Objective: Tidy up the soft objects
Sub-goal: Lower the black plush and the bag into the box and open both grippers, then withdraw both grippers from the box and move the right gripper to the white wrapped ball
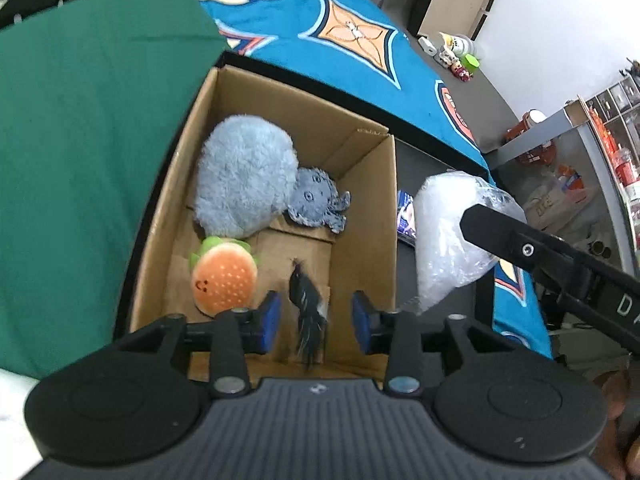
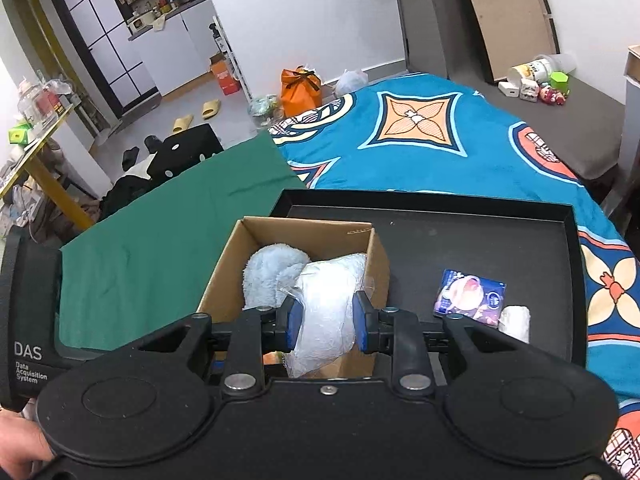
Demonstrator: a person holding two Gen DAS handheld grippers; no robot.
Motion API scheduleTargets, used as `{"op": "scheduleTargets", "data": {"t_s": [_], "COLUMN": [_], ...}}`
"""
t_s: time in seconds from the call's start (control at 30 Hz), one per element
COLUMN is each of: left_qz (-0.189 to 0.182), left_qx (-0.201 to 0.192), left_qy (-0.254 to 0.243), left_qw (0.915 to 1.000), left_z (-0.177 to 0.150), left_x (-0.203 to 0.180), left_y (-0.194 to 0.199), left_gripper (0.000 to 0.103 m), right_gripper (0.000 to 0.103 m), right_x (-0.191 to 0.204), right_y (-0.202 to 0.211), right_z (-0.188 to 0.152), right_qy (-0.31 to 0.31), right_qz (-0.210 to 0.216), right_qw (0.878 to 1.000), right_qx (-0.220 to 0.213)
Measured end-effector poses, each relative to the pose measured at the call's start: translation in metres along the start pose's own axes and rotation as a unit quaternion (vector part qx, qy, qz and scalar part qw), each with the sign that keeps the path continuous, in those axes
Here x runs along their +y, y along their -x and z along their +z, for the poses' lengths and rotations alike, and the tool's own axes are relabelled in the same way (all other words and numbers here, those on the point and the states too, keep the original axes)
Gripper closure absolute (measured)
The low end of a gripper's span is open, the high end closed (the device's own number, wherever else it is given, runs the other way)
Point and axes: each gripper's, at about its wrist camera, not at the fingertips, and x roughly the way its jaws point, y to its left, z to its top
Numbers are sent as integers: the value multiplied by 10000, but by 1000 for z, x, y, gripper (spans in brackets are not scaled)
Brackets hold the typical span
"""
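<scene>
An open cardboard box [image 1: 360, 144] holds a fluffy light-blue plush [image 1: 244, 176], a grey-blue octopus plush [image 1: 316, 200] and a burger-shaped plush [image 1: 224, 280]. My left gripper [image 1: 316, 320] is over the box's near end, open. A black feathery thing [image 1: 308, 308] sits between its blue pads without touching them. My right gripper [image 2: 327, 324] is shut on a clear plastic bag of white stuffing [image 2: 328, 312], held above the right side of the box [image 2: 224, 276]. The same bag [image 1: 444, 232] shows just right of the box in the left wrist view.
The box stands on a black tray [image 2: 480, 248] on a bed with a blue patterned cover [image 2: 420, 152] and a green cloth [image 2: 160, 240]. A small printed packet [image 2: 470, 294] and a white roll [image 2: 516, 322] lie on the tray's right side. Small toys [image 2: 540, 84] sit far back.
</scene>
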Motion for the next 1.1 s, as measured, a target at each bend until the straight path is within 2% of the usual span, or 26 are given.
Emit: {"op": "scheduleTargets", "data": {"t_s": [0.03,0.1,0.37,0.43,0.47,0.5,0.57,0.77,1.1], "left_qz": [-16,-76,336,423,454,468,482,625,825], "left_qx": [15,-7,-365,-443,-488,-517,-555,-672,-781], "left_qy": [38,9,80,130,169,201,218,196,-68], "left_qw": [10000,10000,9987,9980,9976,9974,9971,9956,9935], "left_z": [1,2,7,7,7,7,5,0,-6], "left_x": [1,3,14,16,17,19,20,16,-13], "left_y": [-1,2,25,31,35,37,43,56,64], "left_gripper": [51,47,47,47,47,47,47,47,47], "right_gripper": [76,76,75,70,61,46,39,39,39], "right_x": [1,4,13,15,15,15,13,5,-17], "right_y": [-1,-3,-12,-13,-14,-14,-13,1,17], "right_z": [0,1,5,7,7,8,8,3,-20], "right_qy": [-3,1,-28,-56,-86,-148,-301,-395,-404], "right_qz": [19,49,251,353,419,491,565,491,264], "right_qw": [10000,10000,9997,9994,9991,9987,9979,9979,9988], "right_qx": [6,1,21,29,26,10,-28,-127,8]}}
